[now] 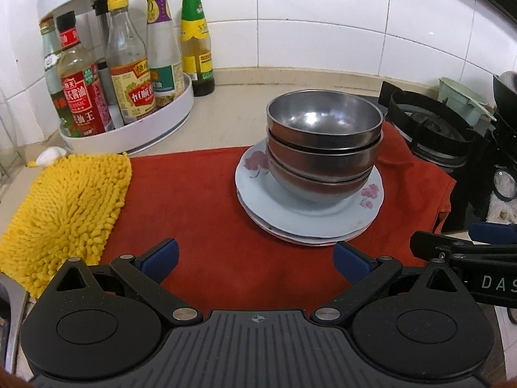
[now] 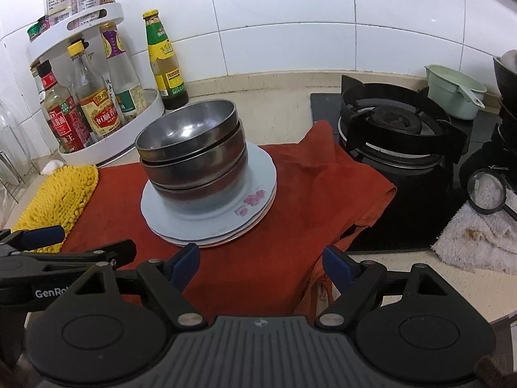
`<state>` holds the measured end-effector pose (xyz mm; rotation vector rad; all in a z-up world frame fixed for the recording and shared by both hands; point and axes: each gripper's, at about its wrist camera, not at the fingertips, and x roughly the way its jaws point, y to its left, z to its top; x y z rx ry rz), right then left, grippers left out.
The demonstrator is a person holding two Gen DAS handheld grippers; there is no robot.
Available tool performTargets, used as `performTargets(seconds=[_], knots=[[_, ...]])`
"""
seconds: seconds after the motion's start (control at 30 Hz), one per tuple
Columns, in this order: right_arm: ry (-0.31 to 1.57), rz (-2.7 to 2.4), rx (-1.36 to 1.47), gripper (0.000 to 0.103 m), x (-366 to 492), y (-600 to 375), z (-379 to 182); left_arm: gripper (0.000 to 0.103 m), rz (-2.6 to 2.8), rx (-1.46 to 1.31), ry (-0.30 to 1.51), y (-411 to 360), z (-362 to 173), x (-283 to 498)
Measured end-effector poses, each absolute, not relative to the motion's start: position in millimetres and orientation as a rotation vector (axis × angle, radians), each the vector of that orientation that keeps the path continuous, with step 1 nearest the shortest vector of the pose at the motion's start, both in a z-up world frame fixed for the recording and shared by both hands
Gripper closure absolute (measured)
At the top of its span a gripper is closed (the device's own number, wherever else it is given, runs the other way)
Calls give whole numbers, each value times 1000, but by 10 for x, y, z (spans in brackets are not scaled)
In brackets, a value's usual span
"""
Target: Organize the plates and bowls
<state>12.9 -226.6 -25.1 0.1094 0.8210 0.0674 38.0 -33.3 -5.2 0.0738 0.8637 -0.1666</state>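
Left claw (image 1: 255,260) jaws apart, empty, low over near edge of red cloth (image 1: 200,213) on the table. Right claw (image 2: 260,266) also spread, empty. Bowls (image 1: 323,148), three steel ones nested, sit on plate stack (image 1: 310,223) mid-cloth, toward the stove (image 2: 397,135) side. Stack lies straight ahead and slightly right of left claw, ahead-left of right claw; roughly equal reach. Plate count unclear, probably two or three. Stacking looks done.

Left claw (image 1: 255,260) jaws wide apart, empty. Right claw (image 2: 260,266) likewise spread, empty, just beside left.
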Motion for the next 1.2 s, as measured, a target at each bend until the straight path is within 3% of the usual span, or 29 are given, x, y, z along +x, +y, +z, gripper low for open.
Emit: performTargets(seconds=[1.2], knots=[[825, 87, 88, 24, 102, -2250, -234, 5, -159, 103, 823, -367, -19, 299]])
